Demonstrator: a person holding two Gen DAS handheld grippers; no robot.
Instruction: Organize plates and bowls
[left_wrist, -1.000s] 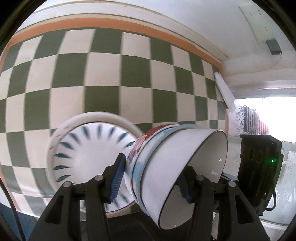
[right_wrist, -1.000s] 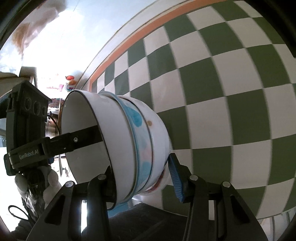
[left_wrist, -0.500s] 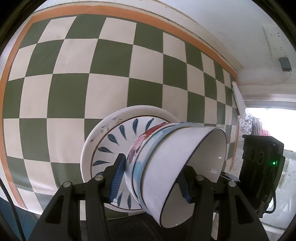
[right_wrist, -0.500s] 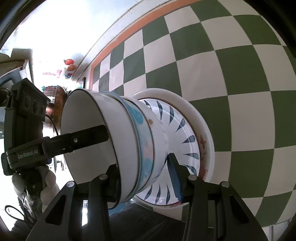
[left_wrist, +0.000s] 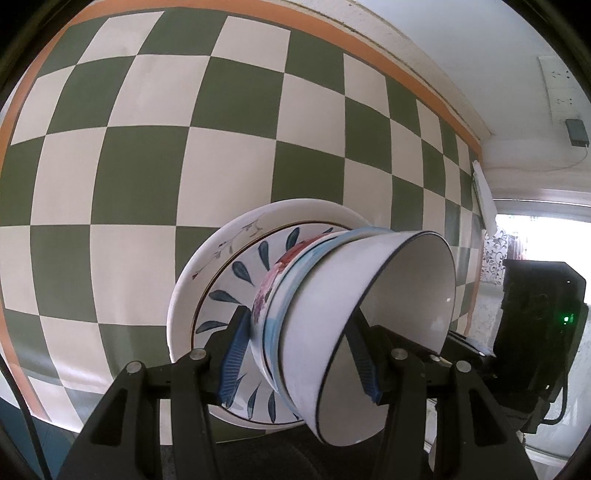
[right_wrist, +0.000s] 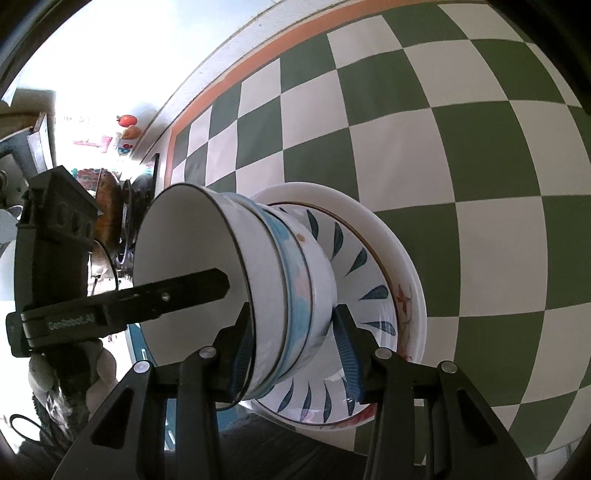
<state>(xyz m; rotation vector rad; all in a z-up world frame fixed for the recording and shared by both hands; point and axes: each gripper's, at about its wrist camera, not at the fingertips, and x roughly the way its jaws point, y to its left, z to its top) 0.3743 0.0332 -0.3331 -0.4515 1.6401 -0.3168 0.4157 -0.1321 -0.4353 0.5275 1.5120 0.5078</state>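
Both grippers grip one stack of nested bowls (left_wrist: 332, 314) from opposite sides: a white bowl with a dark rim on top, a blue-patterned one, then a floral one. My left gripper (left_wrist: 299, 354) is shut across the stack, as is my right gripper (right_wrist: 293, 350). The stack (right_wrist: 266, 295) sits directly over stacked plates: a blue-leaf plate (left_wrist: 236, 273) on a larger white plate (left_wrist: 207, 258). The plates also show in the right wrist view (right_wrist: 373, 280). Whether the bowls touch the plate is hidden.
The plates lie on a green and white checkered cloth (left_wrist: 147, 147) with an orange border (right_wrist: 258, 55). The other gripper's black body shows at the right of the left wrist view (left_wrist: 535, 325) and at the left of the right wrist view (right_wrist: 55, 266).
Both grippers have carried the bowl stack across the checkered cloth to the plates. The plates have come into full view behind the bowls and look nearer to them.
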